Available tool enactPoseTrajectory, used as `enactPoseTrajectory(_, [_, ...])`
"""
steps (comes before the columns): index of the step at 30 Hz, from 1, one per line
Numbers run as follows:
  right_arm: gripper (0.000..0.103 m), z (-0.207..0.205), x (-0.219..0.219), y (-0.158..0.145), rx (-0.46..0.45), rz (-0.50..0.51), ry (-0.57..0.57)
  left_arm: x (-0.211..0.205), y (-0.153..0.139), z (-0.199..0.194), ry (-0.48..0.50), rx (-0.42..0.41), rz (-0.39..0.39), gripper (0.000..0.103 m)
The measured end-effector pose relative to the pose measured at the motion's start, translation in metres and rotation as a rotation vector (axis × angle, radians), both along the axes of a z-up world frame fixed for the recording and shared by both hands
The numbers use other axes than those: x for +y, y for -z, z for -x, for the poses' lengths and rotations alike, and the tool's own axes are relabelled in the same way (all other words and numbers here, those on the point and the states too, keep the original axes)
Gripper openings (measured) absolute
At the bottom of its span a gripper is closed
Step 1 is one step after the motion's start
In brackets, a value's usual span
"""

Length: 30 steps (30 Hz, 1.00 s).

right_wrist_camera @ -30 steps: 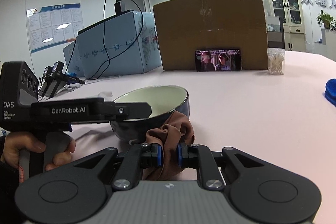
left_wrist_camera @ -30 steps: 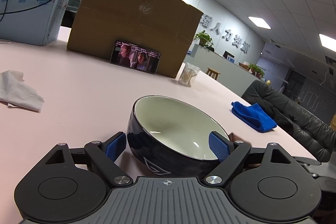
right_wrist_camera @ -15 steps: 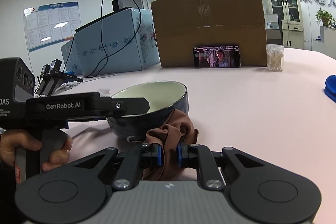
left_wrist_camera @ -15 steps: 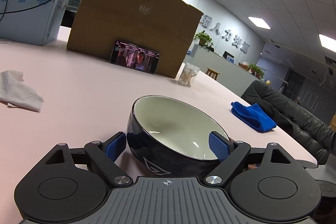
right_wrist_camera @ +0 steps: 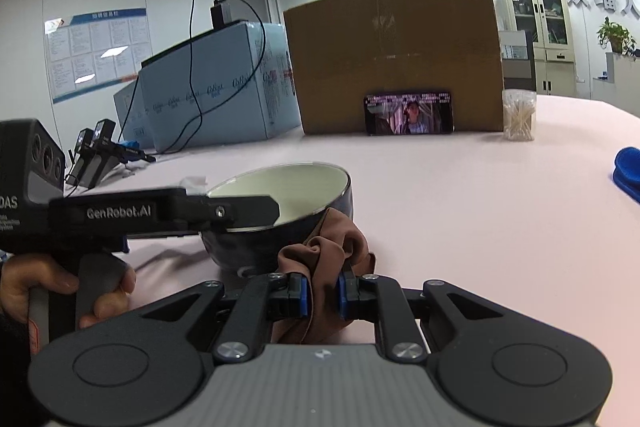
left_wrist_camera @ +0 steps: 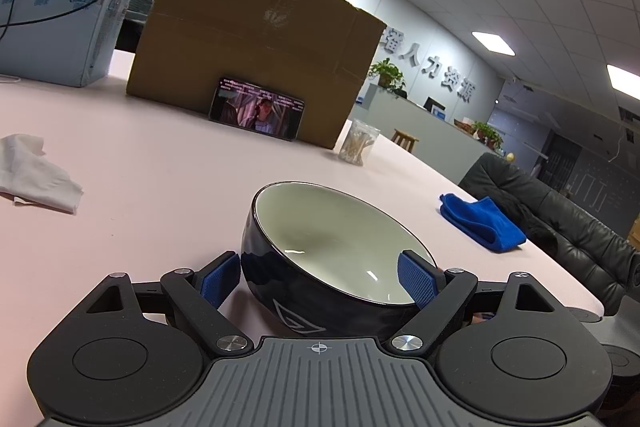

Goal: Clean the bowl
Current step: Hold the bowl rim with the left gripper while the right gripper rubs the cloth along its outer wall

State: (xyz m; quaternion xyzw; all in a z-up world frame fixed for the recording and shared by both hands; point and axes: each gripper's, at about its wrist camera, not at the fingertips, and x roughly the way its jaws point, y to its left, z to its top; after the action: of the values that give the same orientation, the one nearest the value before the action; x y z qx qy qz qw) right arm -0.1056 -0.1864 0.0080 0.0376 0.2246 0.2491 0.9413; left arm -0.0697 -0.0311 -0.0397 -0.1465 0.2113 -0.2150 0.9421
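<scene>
A dark blue bowl point(left_wrist_camera: 320, 259) with a pale inside sits on the pink table, tilted toward the right. My left gripper point(left_wrist_camera: 320, 279) is spread wide with its blue pads on both sides of the bowl, gripping its outer wall. The bowl also shows in the right wrist view point(right_wrist_camera: 280, 203). My right gripper point(right_wrist_camera: 322, 293) is shut on a brown cloth point(right_wrist_camera: 328, 259), which presses against the bowl's outer side near the rim.
A cardboard box point(left_wrist_camera: 256, 67) with a phone point(left_wrist_camera: 256, 107) leaning on it stands at the back. A light blue carton point(left_wrist_camera: 60, 7), a white tissue point(left_wrist_camera: 36, 171), a jar of cotton swabs point(left_wrist_camera: 356, 147) and a blue cloth point(left_wrist_camera: 484, 223) lie around. A black chair point(left_wrist_camera: 560, 227) stands beyond the right table edge.
The brown cloth has slid a little along the bowl's outer wall. The left gripper and bowl have hardly moved.
</scene>
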Motion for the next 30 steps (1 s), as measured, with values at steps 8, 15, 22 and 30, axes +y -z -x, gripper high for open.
enactPoseTrajectory(8, [0.016, 0.007, -0.002, -0.011, -0.045, -0.005, 0.008, 0.003, 0.001, -0.003, -0.001, -0.002, -0.002, 0.088])
enactPoseTrajectory(15, [0.016, 0.006, -0.001, -0.008, -0.034, -0.005, 0.019, 0.004, 0.001, -0.005, 0.002, 0.001, 0.004, 0.088])
enactPoseTrajectory(22, [0.016, 0.01, 0.004, -0.009, -0.036, 0.002, 0.011, 0.004, 0.001, -0.006, 0.004, 0.006, 0.009, 0.088])
enactPoseTrajectory(30, [0.016, 0.009, 0.001, -0.015, -0.041, -0.009, 0.025, 0.004, 0.002, -0.006, 0.008, 0.016, 0.018, 0.088])
